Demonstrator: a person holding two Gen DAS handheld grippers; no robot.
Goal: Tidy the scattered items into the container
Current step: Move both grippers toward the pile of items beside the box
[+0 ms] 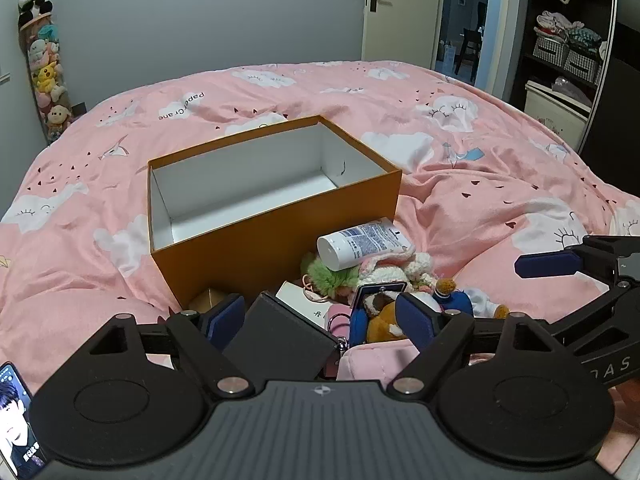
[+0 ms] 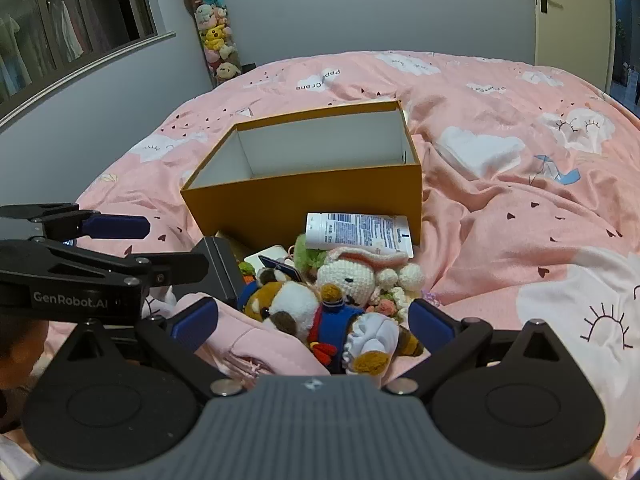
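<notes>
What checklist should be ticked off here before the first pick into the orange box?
1. Orange box open and upright: ok; no item shows inside.
2. Left gripper open, holding nothing: ok.
3. Right gripper open, holding nothing: ok.
4. Target between the right gripper's fingers: ok, the raccoon plush lies there.
5. White tube free to lift: ok, it lies on top of the pile against the box wall.
6. Black case clear of other items: cannot tell, the left gripper hides part of it.

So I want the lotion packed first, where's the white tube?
The white tube lies on its side against the orange box front wall, atop the toy pile behind the crocheted bunny.
</notes>
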